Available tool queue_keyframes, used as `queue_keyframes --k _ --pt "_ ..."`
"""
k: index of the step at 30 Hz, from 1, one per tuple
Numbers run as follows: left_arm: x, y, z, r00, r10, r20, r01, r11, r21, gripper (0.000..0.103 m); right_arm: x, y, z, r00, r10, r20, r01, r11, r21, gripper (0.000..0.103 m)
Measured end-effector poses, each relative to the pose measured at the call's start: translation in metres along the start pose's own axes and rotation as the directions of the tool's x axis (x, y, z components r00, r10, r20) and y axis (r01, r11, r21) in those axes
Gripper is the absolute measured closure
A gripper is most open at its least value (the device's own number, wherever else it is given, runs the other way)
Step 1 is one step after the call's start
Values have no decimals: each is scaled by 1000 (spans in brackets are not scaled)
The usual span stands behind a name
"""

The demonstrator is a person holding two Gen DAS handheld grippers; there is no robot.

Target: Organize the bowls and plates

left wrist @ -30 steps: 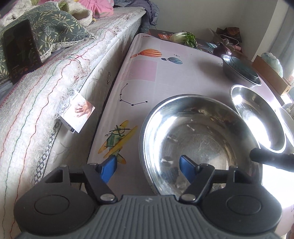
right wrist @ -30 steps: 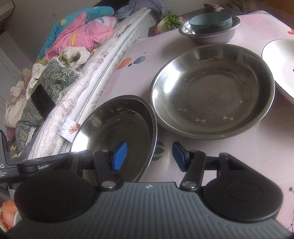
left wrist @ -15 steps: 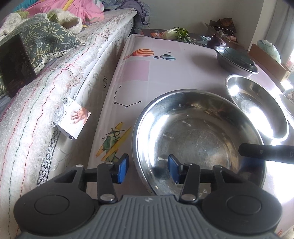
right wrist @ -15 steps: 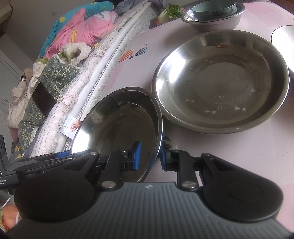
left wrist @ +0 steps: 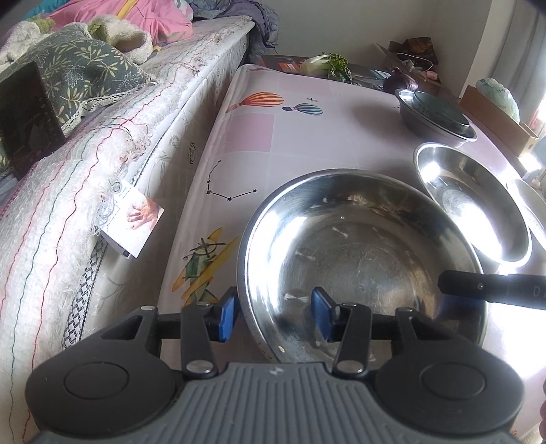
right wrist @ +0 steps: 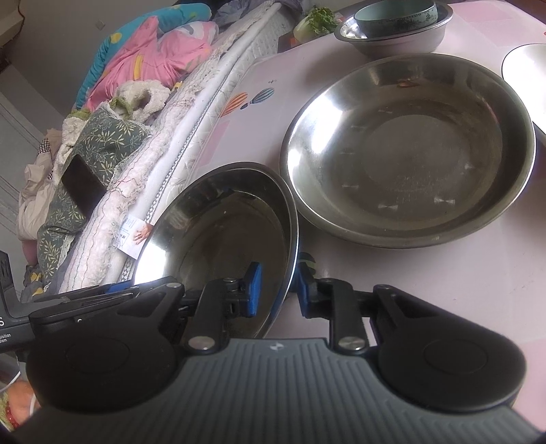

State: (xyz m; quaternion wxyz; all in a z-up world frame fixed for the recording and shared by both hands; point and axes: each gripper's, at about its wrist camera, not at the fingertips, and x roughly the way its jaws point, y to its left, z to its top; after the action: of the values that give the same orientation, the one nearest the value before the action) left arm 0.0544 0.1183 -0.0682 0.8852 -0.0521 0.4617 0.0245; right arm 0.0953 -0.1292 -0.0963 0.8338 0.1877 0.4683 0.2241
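A steel plate lies at the table's near left and also shows in the right wrist view. My left gripper straddles its left rim with a visible gap between the blue pads. My right gripper straddles its right rim, jaws narrowed but with the rim loose between them. A larger steel plate lies just beyond, also in the left wrist view. A steel bowl holding a teal bowl stands at the far end.
A bed with a quilted cover, cushions and a dark phone runs along the table's left edge. A paper tag hangs there. Another plate's rim shows far right. Greens lie at the back.
Both grippers moved in over the near plate's opposite rims and narrowed their jaws. The plate has tilted up slightly toward the right gripper.
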Motion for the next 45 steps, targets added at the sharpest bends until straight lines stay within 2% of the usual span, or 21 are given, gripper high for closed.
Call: queue_keyframes --k 4,9,14,21,24,35,37,41,43,45 --pt "-1 10 1 1000 15 16 -15 999 -31 47 -2 -1 1 1000 -11 11 11 1000 3 81" --pt "5 25 1 1000 14 -1 -14 997 -79 45 -2 -3 1 1000 -13 15 13 1000 8 81" --pt "6 32 2 1000 -19 4 19 994 -112 46 -1 -2 1 1000 -8 12 8 1000 4 81" --pt "2 33 2 995 -94 18 96 987 -133 60 -4 2 0 1000 -4 14 4 1000 -22 80" --pt "2 33 1 987 -162 6 161 975 -151 72 -4 4 0 1000 -8 11 8 999 -38 80" --pt "-7 42 -15 967 -254 -24 244 948 -205 71 -10 2 -8 1000 16 -17 -16 999 -29 74" --pt "-7 41 -16 968 -250 -16 242 950 -198 71 -8 0 -8 999 26 -19 -26 1000 -17 71" --pt "-6 36 -16 967 -254 0 250 953 -171 58 -7 -1 -8 998 52 -17 -52 999 -7 53" --pt "-5 34 -15 966 -259 10 257 953 -160 53 -8 0 -8 998 59 -8 -59 998 -8 40" --pt "-5 32 -15 964 -266 18 266 952 -151 48 -9 0 -7 998 69 7 -69 998 1 11"
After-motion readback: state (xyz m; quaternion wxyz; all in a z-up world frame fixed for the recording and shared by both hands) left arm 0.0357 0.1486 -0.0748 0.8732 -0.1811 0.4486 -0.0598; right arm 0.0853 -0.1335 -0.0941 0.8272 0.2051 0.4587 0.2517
